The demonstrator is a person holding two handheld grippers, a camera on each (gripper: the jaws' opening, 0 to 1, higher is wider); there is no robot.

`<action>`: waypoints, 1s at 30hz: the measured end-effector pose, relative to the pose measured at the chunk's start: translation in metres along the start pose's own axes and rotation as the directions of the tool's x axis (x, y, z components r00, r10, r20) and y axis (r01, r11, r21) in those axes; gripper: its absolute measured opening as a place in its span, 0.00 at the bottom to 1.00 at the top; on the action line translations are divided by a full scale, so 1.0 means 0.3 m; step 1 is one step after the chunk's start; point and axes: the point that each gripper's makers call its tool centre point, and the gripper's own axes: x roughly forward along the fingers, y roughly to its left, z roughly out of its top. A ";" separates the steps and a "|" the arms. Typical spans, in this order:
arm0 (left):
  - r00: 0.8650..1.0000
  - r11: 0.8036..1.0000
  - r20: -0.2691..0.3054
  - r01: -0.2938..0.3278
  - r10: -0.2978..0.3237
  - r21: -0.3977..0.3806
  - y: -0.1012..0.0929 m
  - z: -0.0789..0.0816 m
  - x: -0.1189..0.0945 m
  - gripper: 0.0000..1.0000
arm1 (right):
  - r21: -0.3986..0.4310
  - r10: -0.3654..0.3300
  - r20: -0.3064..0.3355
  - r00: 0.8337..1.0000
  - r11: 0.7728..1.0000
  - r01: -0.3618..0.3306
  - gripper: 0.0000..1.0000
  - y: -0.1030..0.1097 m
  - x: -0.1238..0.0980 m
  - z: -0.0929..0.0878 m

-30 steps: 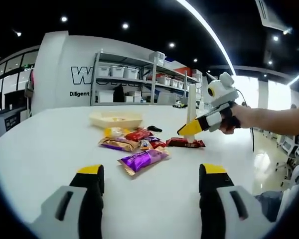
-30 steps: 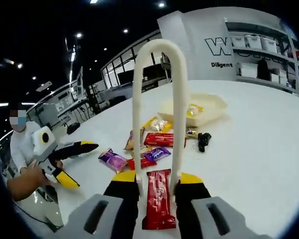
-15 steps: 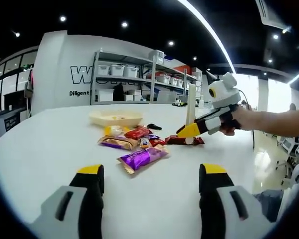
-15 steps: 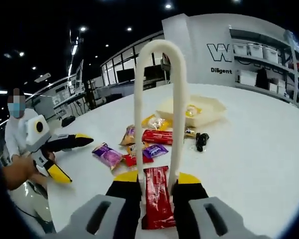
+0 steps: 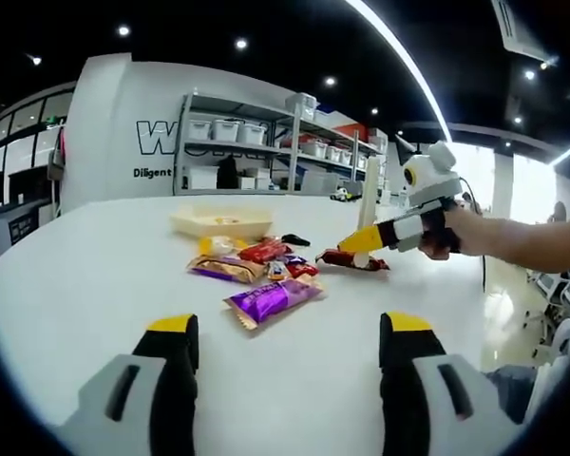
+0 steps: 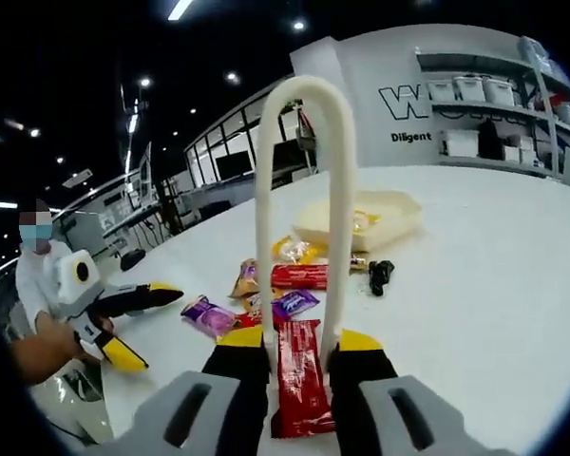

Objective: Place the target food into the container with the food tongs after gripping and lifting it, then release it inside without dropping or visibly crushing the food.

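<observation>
Cream food tongs point(image 6: 263, 218) rise as a tall loop from my right gripper point(image 6: 300, 337), which is shut on them. A red snack bar point(image 6: 300, 385) lies between the tong arms, pinched at their lower ends. From the left gripper view, the right gripper point(image 5: 366, 239) and the tongs point(image 5: 369, 190) hold that red bar point(image 5: 353, 259) at the table's surface or just above it. The cream container point(image 6: 394, 220) point(image 5: 220, 221) stands beyond the snack pile with a yellow packet in it. My left gripper point(image 5: 290, 328) is open over bare table, apart from the food.
Several wrapped snacks lie in a pile: a purple packet point(image 5: 274, 302), a brown one point(image 5: 226, 271), a red one point(image 6: 299, 275). A small black object point(image 6: 378, 275) sits by the container. A person holds the left gripper point(image 6: 144, 323). Shelving point(image 5: 266, 152) stands behind the white table point(image 5: 95, 285).
The right gripper, with the tongs and the red bar, has shifted a little up and toward the pile. My left gripper has stayed open in place.
</observation>
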 end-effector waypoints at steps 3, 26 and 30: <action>1.000 1.000 0.000 0.004 -0.004 -0.001 -0.002 0.000 0.001 0.77 | -0.013 0.005 0.011 1.000 1.000 -0.005 0.18 -0.006 0.009 0.022; 1.000 1.000 -0.009 0.022 -0.022 0.004 0.007 -0.008 0.024 0.76 | -0.014 0.019 0.029 0.999 1.000 -0.019 0.18 -0.013 0.026 0.084; 1.000 1.000 -0.001 0.028 -0.028 -0.003 -0.002 -0.003 0.017 0.77 | -0.013 -0.002 0.051 0.999 1.000 0.002 0.18 -0.030 -0.003 0.124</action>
